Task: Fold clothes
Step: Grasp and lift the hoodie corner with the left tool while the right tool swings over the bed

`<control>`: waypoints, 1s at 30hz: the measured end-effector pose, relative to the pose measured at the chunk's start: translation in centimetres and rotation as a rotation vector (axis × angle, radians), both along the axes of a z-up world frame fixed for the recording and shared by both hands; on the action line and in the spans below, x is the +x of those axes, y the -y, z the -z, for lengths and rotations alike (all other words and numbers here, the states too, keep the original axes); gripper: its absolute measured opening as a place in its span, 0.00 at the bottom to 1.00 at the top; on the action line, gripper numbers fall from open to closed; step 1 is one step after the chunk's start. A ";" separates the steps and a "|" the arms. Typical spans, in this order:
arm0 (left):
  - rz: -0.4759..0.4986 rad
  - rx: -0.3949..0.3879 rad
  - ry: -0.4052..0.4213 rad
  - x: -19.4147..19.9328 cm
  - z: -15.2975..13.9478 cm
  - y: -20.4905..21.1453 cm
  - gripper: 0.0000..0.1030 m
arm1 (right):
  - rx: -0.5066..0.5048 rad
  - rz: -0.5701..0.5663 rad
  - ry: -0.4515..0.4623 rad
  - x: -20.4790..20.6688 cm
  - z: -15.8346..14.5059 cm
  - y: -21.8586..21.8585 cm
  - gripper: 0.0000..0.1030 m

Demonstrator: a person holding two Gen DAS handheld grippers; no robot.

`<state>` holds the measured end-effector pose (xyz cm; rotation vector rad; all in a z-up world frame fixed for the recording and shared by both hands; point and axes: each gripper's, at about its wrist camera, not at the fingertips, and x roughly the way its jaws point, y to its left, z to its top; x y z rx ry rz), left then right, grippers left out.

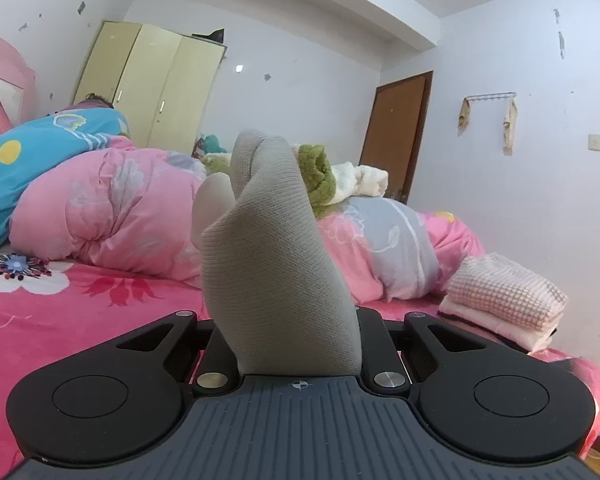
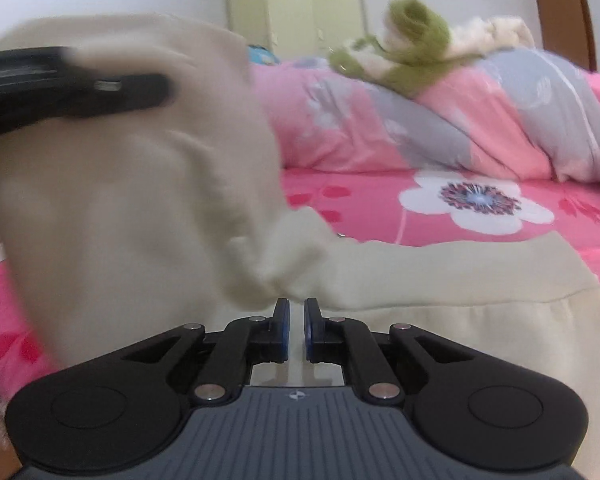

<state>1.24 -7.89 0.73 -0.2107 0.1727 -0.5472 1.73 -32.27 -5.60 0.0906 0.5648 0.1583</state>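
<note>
Cream garment held up between two grippers over the bed

Ahead of both grippers lies one pink quilt. One cream garment is raised at one end, likely for folding; the left gripper pinches it. The right gripper is pressed nearly together just below a bunched fold, grip unclear. One folded checked stack sits right.

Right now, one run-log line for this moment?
left gripper: shut on cream garment | right gripper: shut, pinching garment edge | bed: garment half lifted
</note>
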 end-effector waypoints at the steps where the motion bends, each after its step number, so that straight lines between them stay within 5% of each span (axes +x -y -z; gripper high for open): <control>1: 0.002 -0.001 0.003 0.0 0.0 0.0 0.14 | 0.007 0.016 -0.054 1.0 0.6 0.0 0.07; 9: 0.016 -0.020 0.008 0.1 0.2 -0.5 0.14 | 0.146 0.021 -0.067 2.4 -1.2 1.2 0.08; 23: 0.048 -0.062 0.000 0.3 1.0 -1.3 0.14 | 0.166 0.066 -0.184 9.1 -0.7 1.0 0.09; 30: 0.050 -0.056 0.001 0.4 0.8 -1.1 0.14 | 0.441 0.193 -0.224 12.3 0.7 4.7 0.09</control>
